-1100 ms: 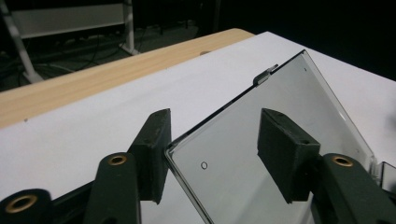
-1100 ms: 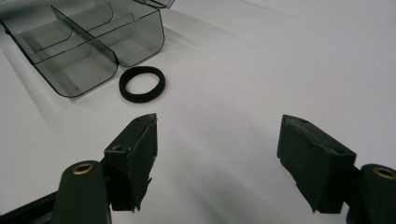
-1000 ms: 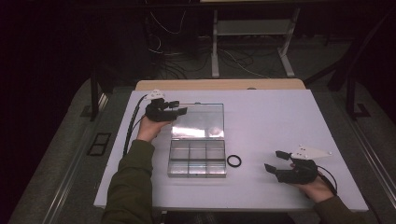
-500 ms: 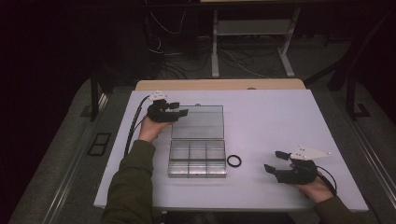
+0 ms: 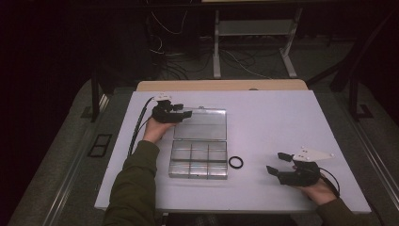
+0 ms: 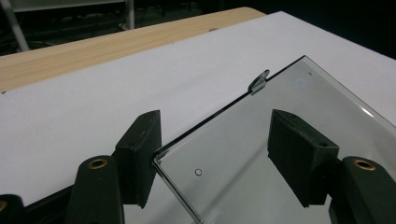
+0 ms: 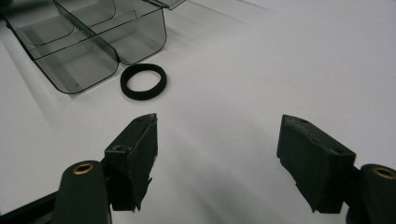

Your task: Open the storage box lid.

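Note:
A clear plastic compartment box lies open in the middle of the table. Its tray (image 5: 198,159) of several empty cells is nearer me and its flat lid (image 5: 202,125) lies beyond. My left gripper (image 5: 184,111) is open at the lid's far left corner. In the left gripper view the lid corner (image 6: 161,156) sits between the jaws of the left gripper (image 6: 215,140), against the left pad. A black ring (image 5: 235,162) lies on the table just right of the tray. My right gripper (image 5: 276,163) is open to the ring's right. The black ring (image 7: 143,81) lies ahead of the right gripper (image 7: 219,140).
The white table top (image 5: 282,117) has a wooden strip (image 5: 221,85) along its far edge. A small latch tab (image 6: 258,82) sticks up from the lid's far edge. A metal stand and cables (image 5: 249,47) are on the floor beyond the table.

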